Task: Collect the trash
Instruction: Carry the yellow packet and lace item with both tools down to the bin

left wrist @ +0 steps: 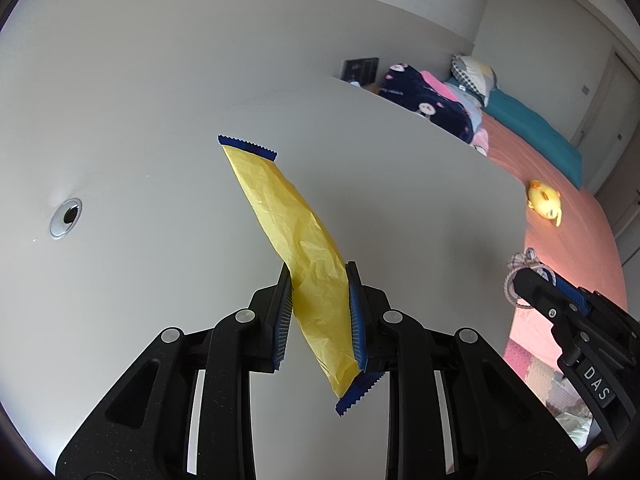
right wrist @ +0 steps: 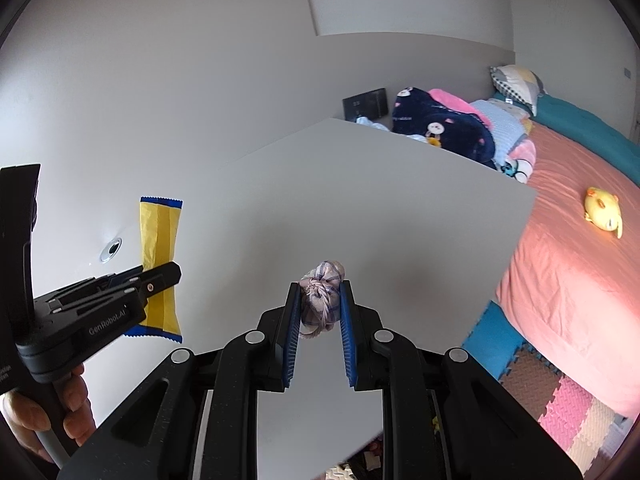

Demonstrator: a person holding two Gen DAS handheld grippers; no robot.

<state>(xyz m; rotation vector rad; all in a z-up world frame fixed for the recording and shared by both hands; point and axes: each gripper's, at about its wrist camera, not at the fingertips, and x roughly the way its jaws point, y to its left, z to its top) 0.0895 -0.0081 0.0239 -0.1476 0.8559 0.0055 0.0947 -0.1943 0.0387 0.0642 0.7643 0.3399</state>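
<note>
Left tool clamping yellow wrapper, right tool pinching knotted cloth scrap, both above white table

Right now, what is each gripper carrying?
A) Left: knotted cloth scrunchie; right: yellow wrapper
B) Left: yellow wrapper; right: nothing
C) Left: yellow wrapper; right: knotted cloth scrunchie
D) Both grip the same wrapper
C: the left gripper is clamped on the yellow wrapper, while the right gripper pinches the knotted cloth scrunchie above the white table.
</note>
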